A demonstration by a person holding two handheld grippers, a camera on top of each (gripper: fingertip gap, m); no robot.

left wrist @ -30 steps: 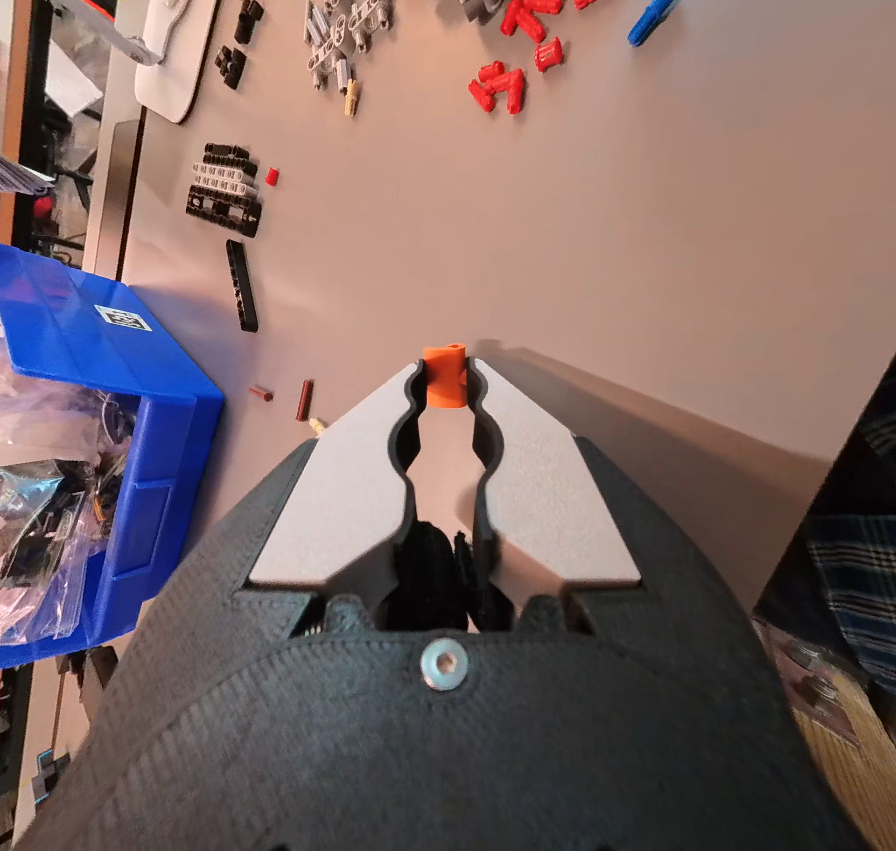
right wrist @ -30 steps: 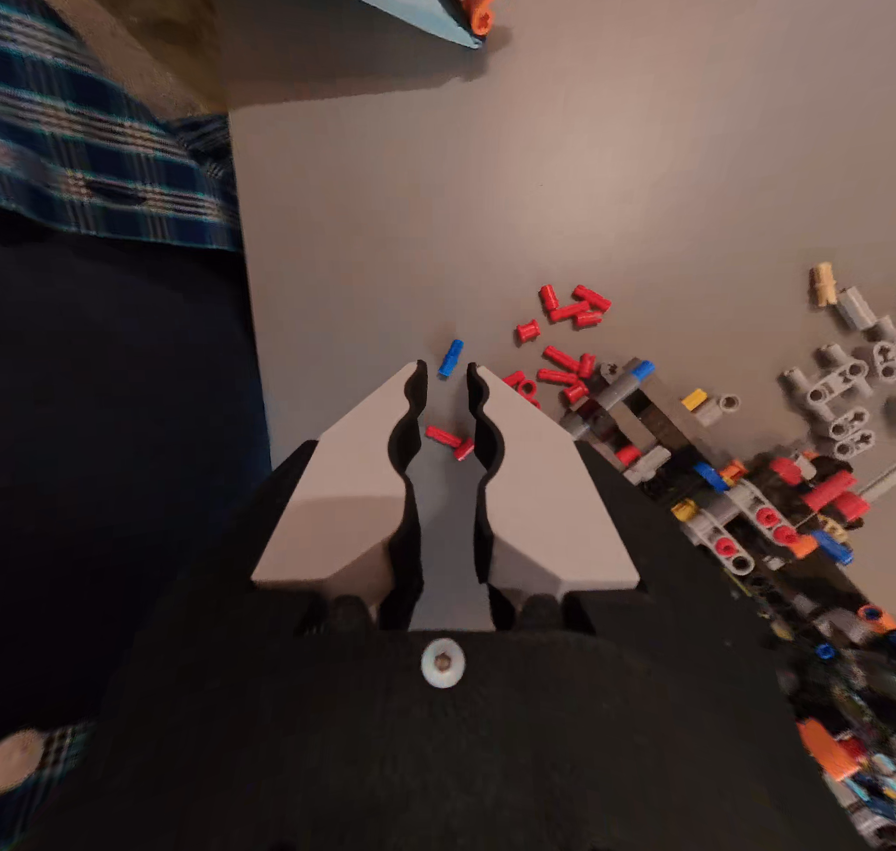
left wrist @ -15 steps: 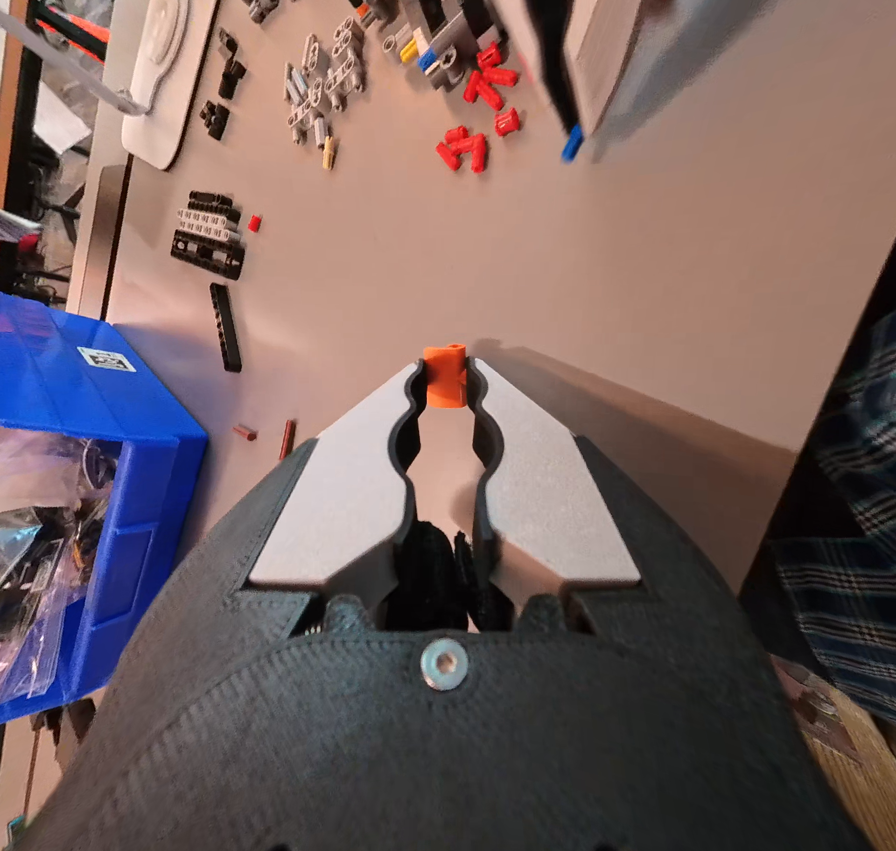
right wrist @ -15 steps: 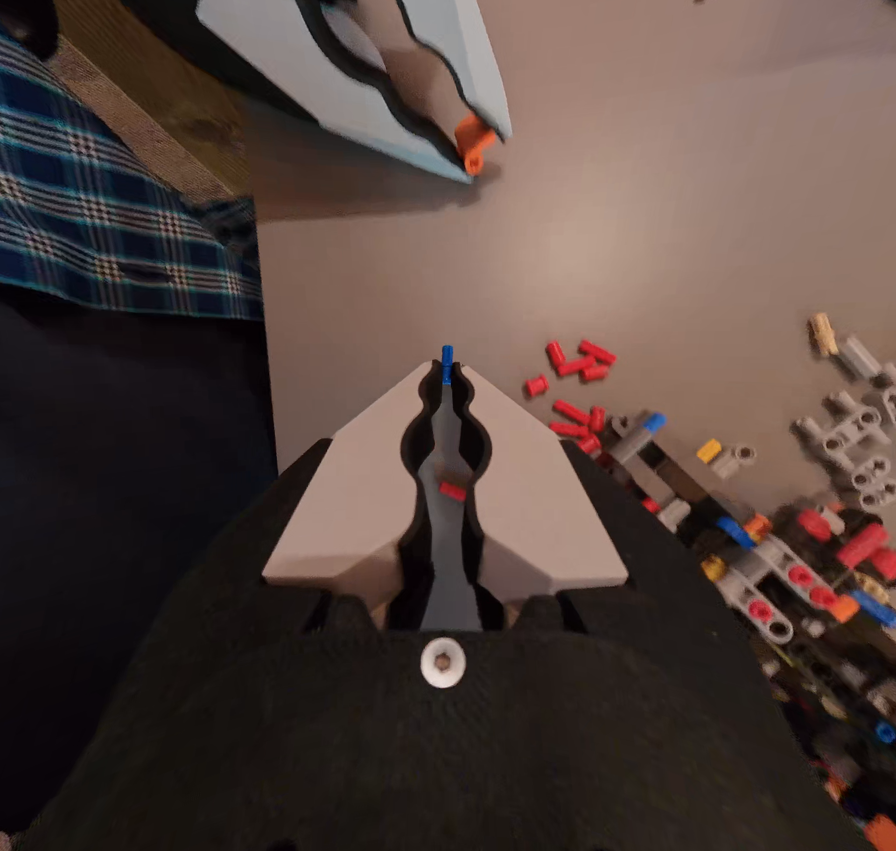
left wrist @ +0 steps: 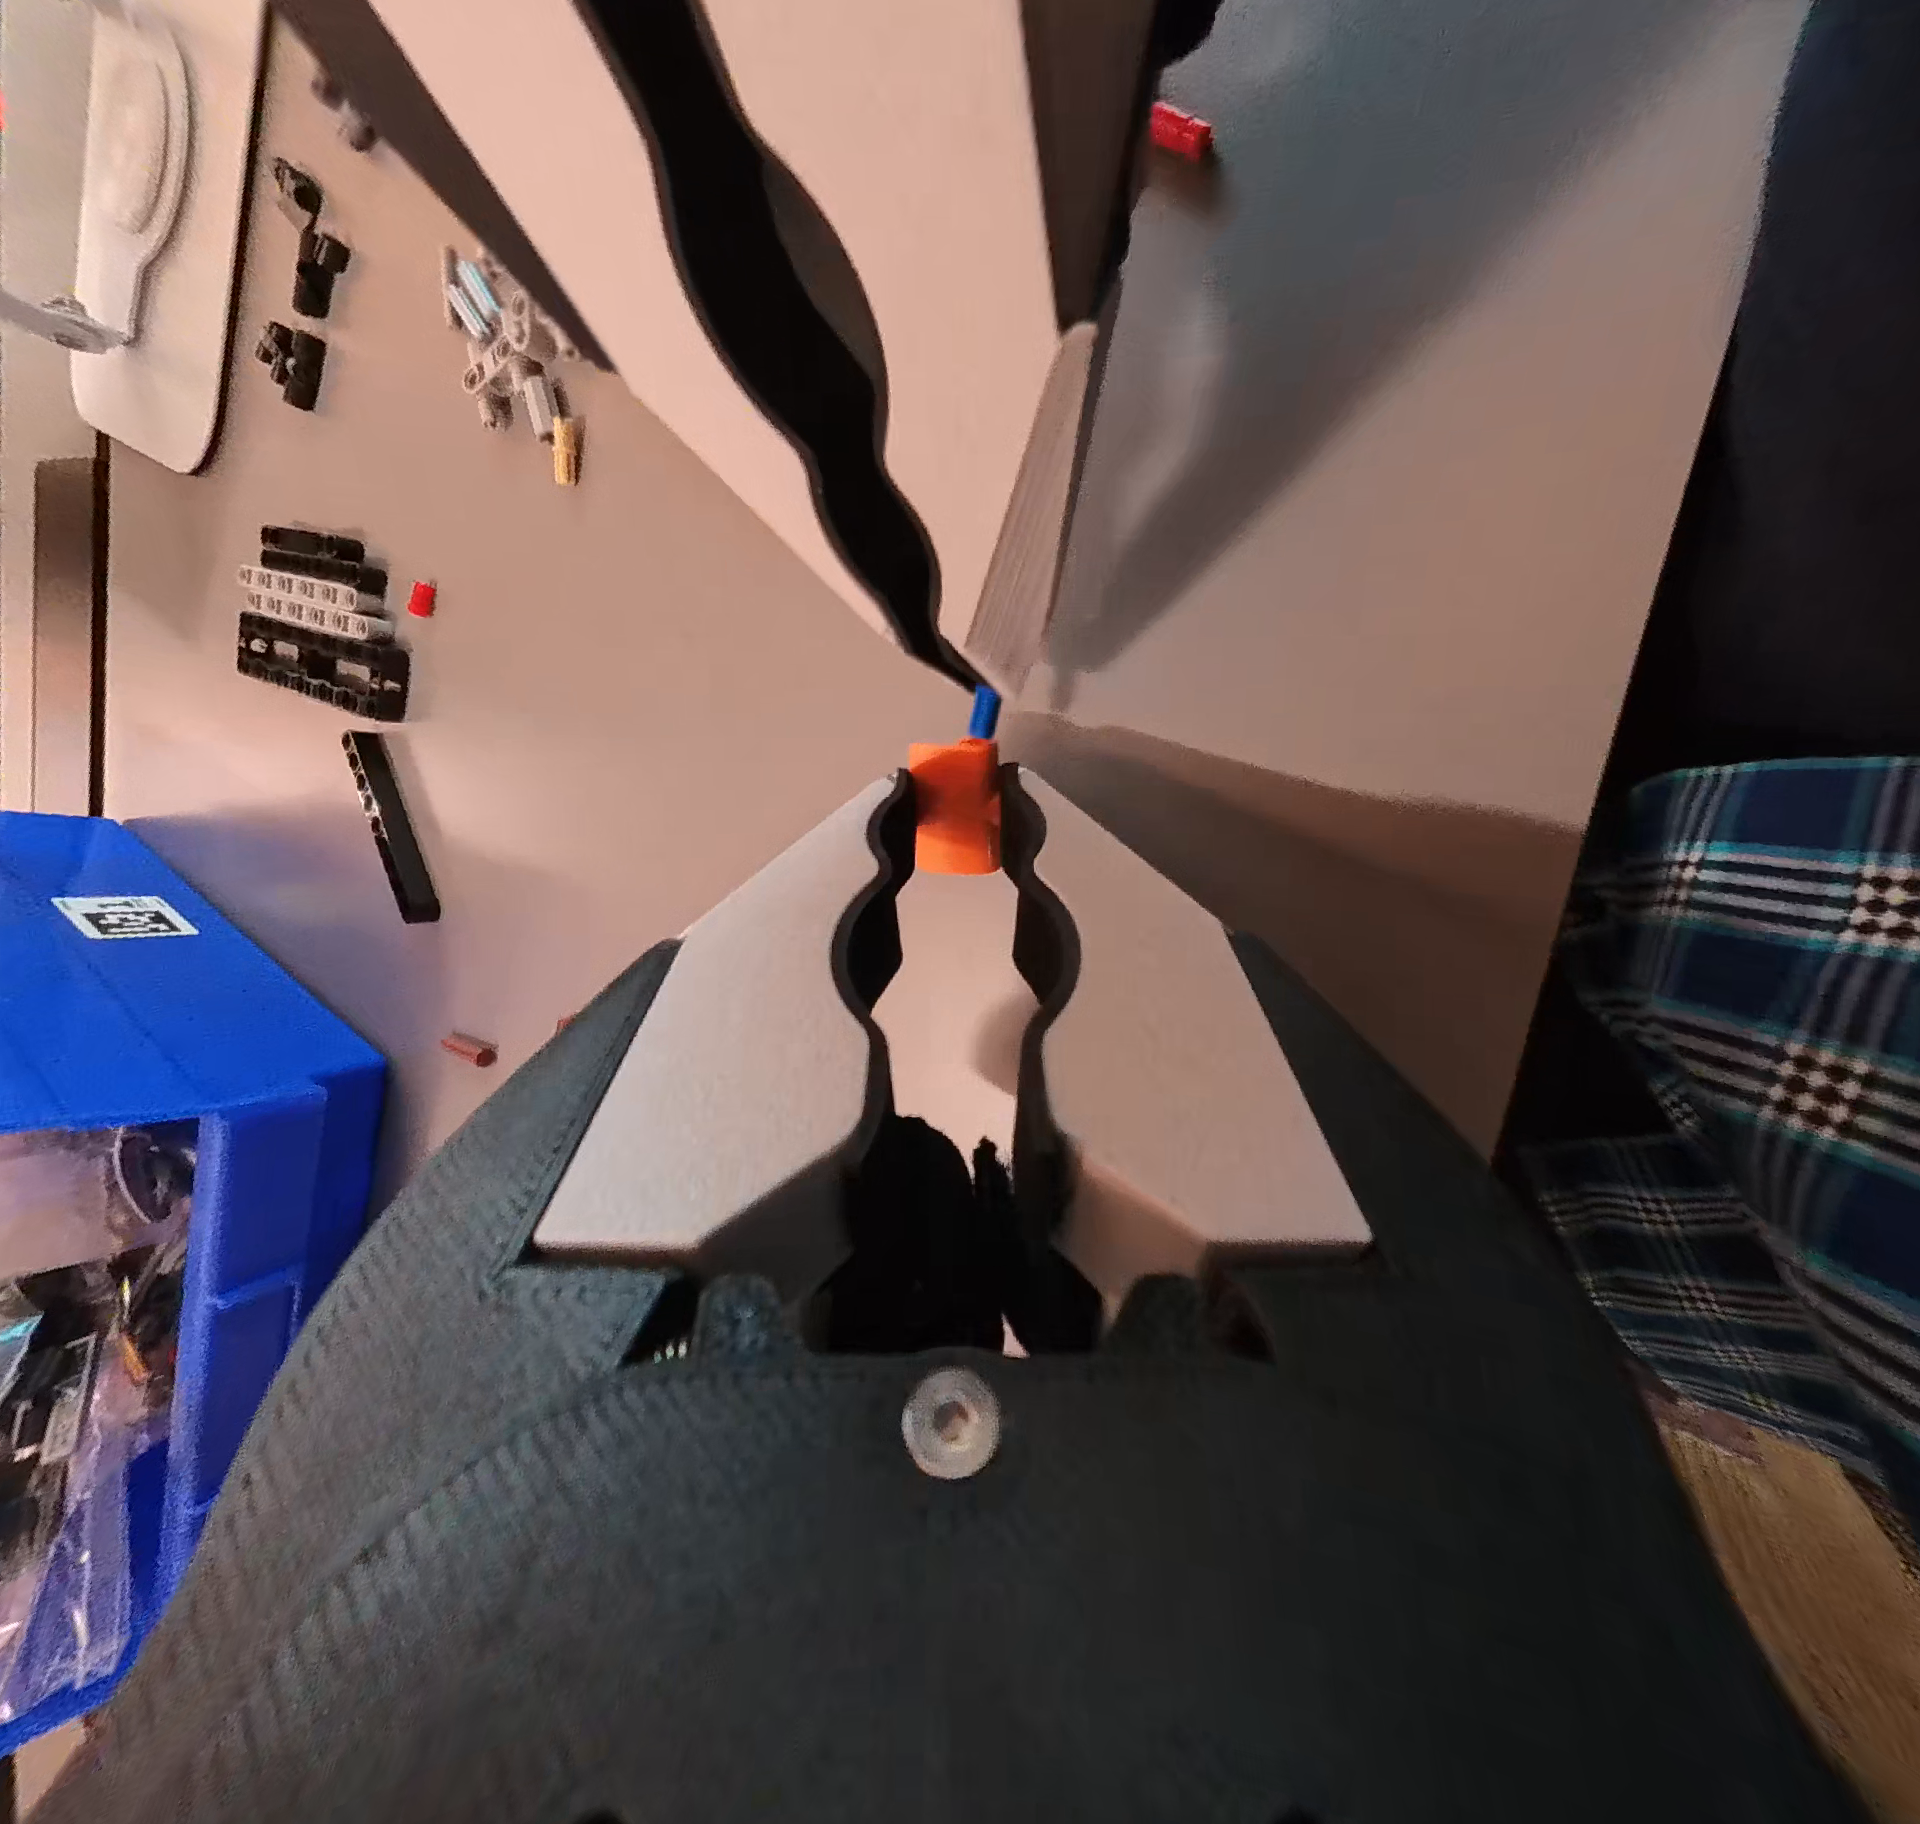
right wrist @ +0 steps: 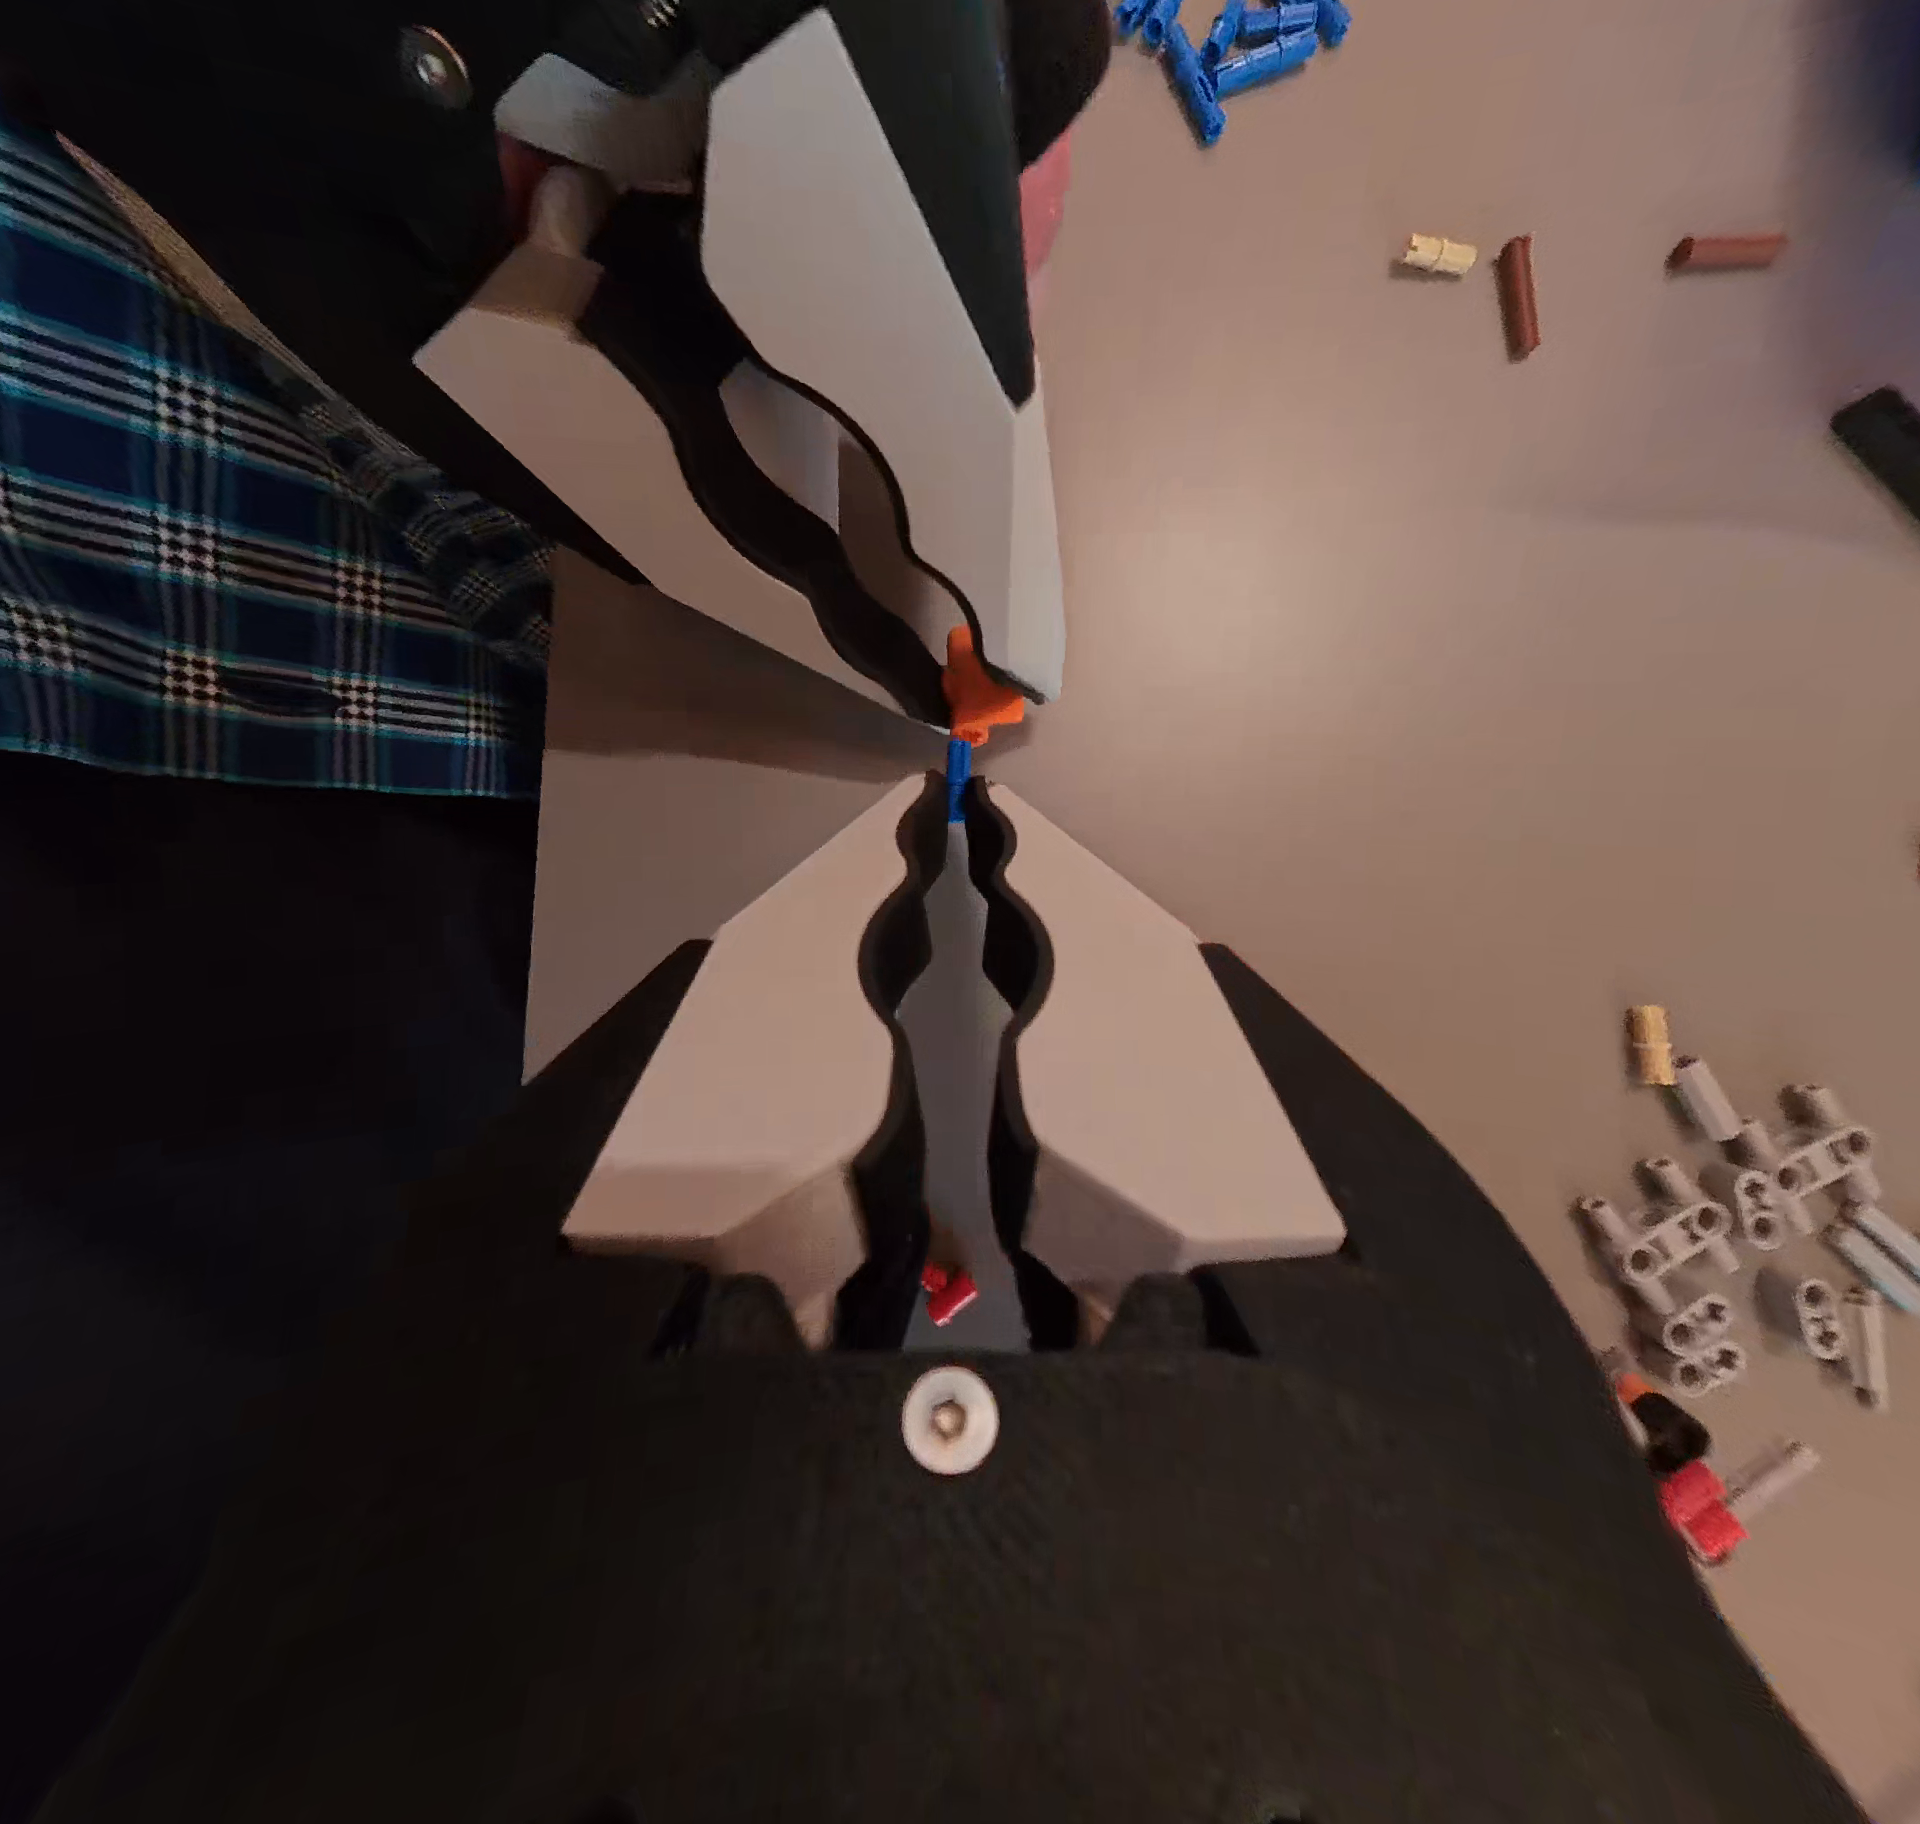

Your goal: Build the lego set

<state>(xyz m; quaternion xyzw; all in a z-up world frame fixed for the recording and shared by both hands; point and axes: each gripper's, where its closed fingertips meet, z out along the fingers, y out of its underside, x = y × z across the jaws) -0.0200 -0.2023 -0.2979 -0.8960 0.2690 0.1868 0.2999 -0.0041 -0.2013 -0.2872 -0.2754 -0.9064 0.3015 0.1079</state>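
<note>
My left gripper (left wrist: 956, 798) is shut on a small orange connector piece (left wrist: 953, 806) and holds it above the table. My right gripper (right wrist: 958, 785) is shut on a thin blue pin (right wrist: 957, 775). The two grippers meet tip to tip. In the left wrist view the right gripper (left wrist: 971, 678) comes down from the top and the blue pin (left wrist: 982, 711) touches the top of the orange piece. In the right wrist view the left gripper (right wrist: 982, 694) holds the orange piece (right wrist: 975, 699) right at the pin's end.
A blue bin (left wrist: 156, 1026) with plastic bags stands at the left. Black beams (left wrist: 322, 652) and a long black beam (left wrist: 390, 824) lie nearby. Grey connectors (right wrist: 1756, 1244), blue pins (right wrist: 1236, 18), brown axles (right wrist: 1517, 294) and a red piece (left wrist: 1179, 127) lie on the table. A plaid sleeve (right wrist: 208, 527) is at the table edge. The tips of both grippers are at nearly the same place.
The right gripper closed on the blue pin, lifted it and carried it to the left gripper. The pin's end now meets the orange piece. The left gripper kept its grip.
</note>
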